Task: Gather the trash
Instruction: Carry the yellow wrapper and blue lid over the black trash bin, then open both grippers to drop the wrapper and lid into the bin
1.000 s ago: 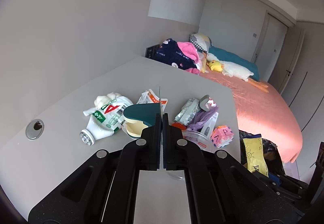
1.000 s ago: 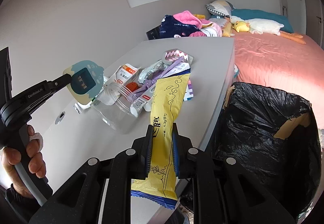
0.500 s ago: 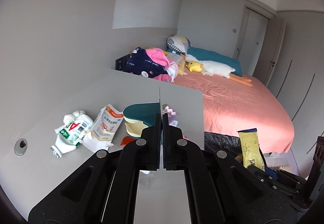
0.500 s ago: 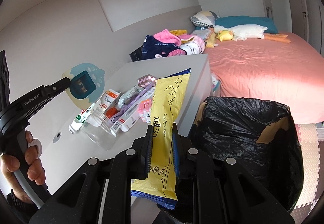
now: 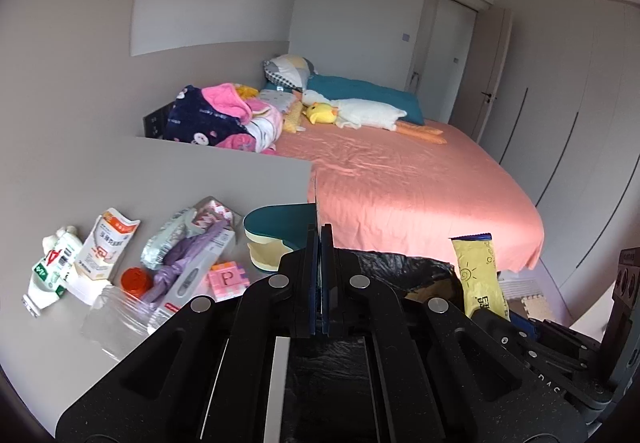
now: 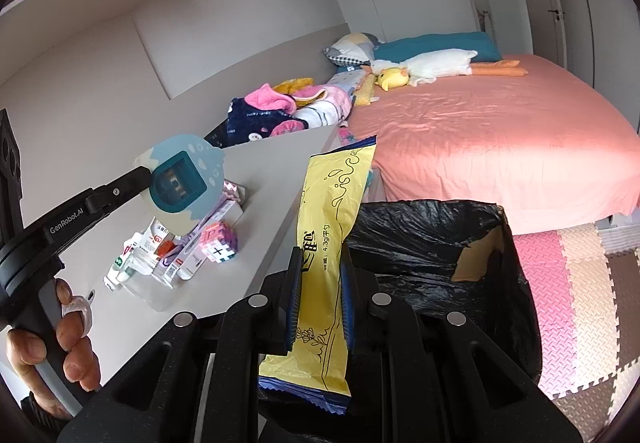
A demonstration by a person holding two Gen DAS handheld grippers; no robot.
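My right gripper (image 6: 319, 263) is shut on a long yellow snack wrapper (image 6: 334, 211), held upright at the near rim of the black-lined trash bin (image 6: 436, 243). The wrapper also shows in the left wrist view (image 5: 478, 275). My left gripper (image 5: 321, 239) is shut on a thin teal and cream card package (image 5: 276, 231), held edge-on above the table edge; in the right wrist view the package (image 6: 182, 183) faces me. The bin's black liner (image 5: 400, 267) lies just beyond the left fingers.
A grey table (image 5: 180, 179) carries a heap of trash: a crushed milk carton (image 5: 52, 267), a white pouch (image 5: 106, 243), a purple wrapper (image 5: 188, 263), a pink block (image 5: 228, 279), a clear cup (image 5: 116, 319). A pink bed (image 6: 500, 131) and foam floor mats (image 6: 568, 283) lie beyond.
Both grippers have swung right from the table toward the bin, each holding its item. The trash heap has slid left in both views and the bin has come closer.
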